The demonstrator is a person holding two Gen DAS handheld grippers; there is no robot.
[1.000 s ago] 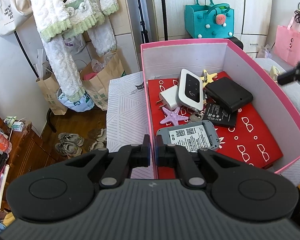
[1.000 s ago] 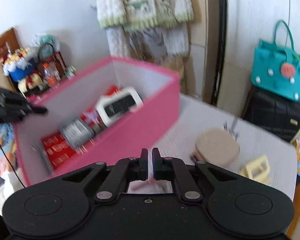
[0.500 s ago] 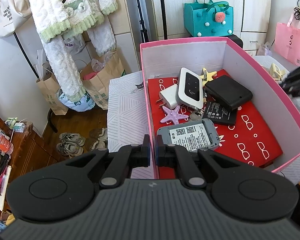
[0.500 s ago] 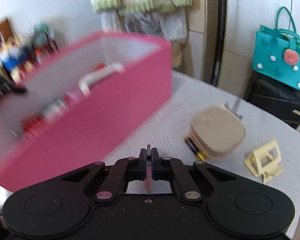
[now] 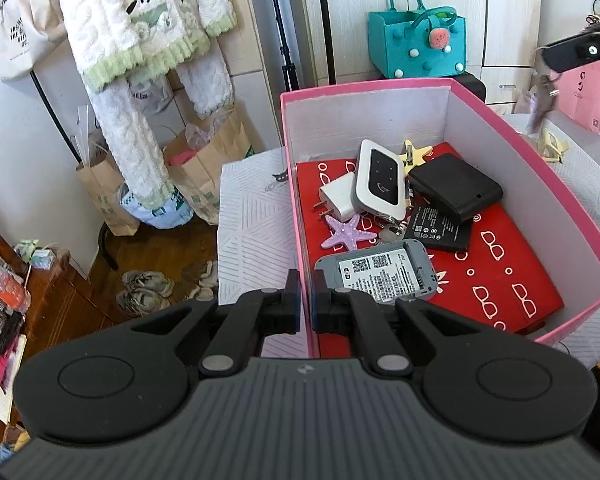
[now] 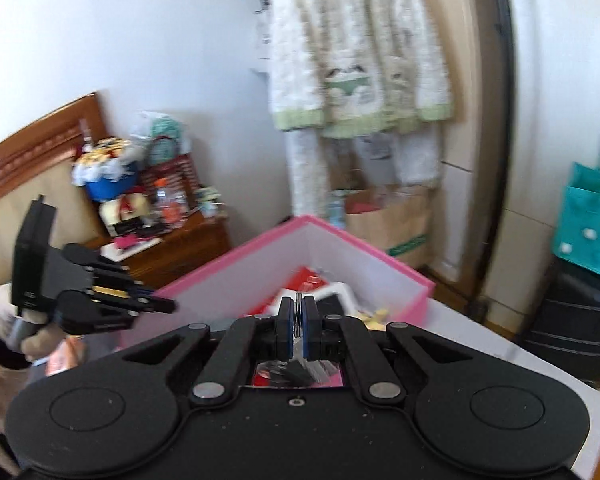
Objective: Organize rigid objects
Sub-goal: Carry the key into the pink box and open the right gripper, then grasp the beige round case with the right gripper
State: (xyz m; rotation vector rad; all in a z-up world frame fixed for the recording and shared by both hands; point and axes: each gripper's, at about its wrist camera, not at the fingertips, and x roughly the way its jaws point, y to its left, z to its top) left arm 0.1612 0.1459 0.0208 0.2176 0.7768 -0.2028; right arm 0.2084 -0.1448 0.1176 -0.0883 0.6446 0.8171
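Observation:
A pink box (image 5: 532, 152) with a red lining holds a white router (image 5: 378, 178), a grey device (image 5: 376, 276), a black case (image 5: 456, 186), a battery (image 5: 438, 232), a white charger (image 5: 338, 200), a purple starfish (image 5: 346, 232) and a yellow starfish (image 5: 414, 152). My left gripper (image 5: 305, 304) is shut on the box's near left wall. My right gripper (image 6: 298, 330) is shut on a thin metal ring with keys; it shows raised at the left wrist view's top right (image 5: 568, 50), the key bunch (image 5: 540, 100) dangling above the box's far right corner.
The box (image 6: 340, 240) stands on a white patterned table (image 5: 252, 216). A cream phone stand (image 5: 552, 146) lies on the table beyond the box's right wall. A teal bag (image 5: 418, 46), a pink bag (image 5: 586, 96) and hanging clothes (image 5: 148, 40) are behind.
My right gripper dipped to the table beside the box, shut on the key ring, and has risen with it above the box's far right corner. The left gripper has stayed on the box wall.

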